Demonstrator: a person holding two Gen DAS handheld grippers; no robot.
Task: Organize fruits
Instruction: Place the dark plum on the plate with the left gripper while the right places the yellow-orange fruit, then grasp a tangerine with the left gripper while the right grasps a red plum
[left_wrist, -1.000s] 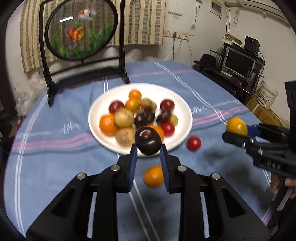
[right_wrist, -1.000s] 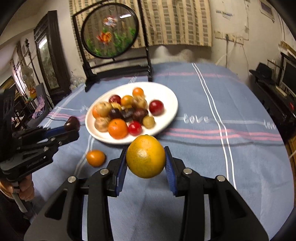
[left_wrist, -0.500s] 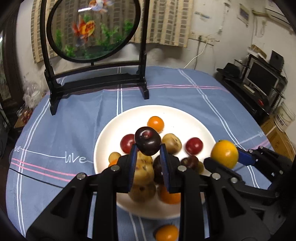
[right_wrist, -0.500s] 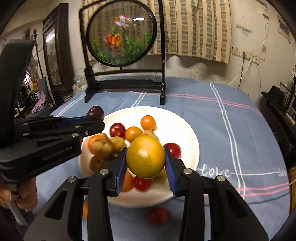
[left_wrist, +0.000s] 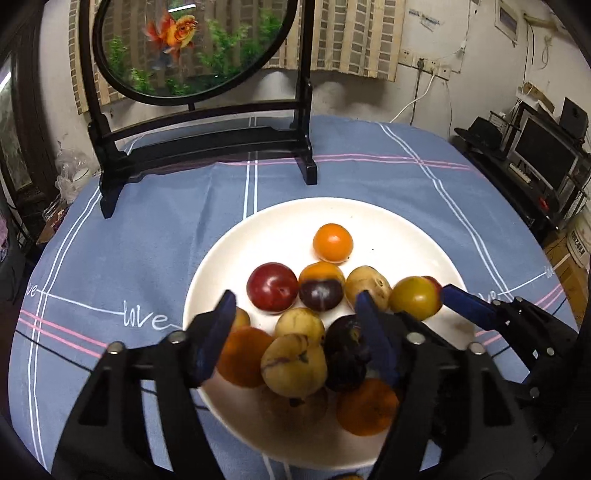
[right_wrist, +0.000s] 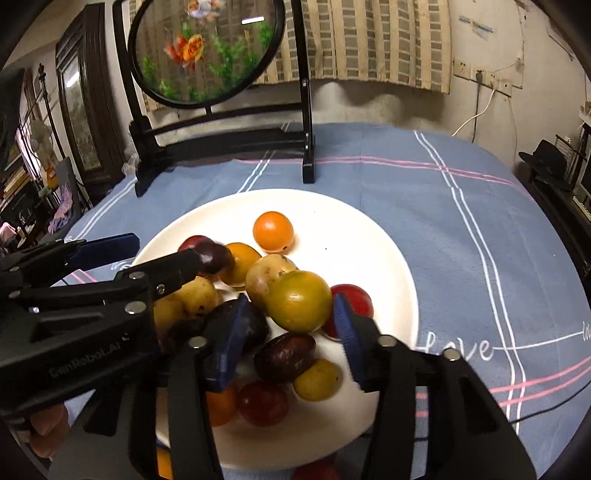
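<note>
Release step: both grippers hang over the plate (left_wrist: 236, 258). The left gripper (left_wrist: 295, 314) has its fingers spreading, the plum (left_wrist: 319, 293) free on the pile. The right gripper (right_wrist: 291, 314) is opening too (orange (right_wrist: 299, 301) apparently loose between them). Next, I judge: lift clear without nudging the pile.

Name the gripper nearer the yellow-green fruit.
Right: the yellow-green fruit sits between the right gripper's opening jaws; the left gripper, also opening, empty, is beside it.
</note>
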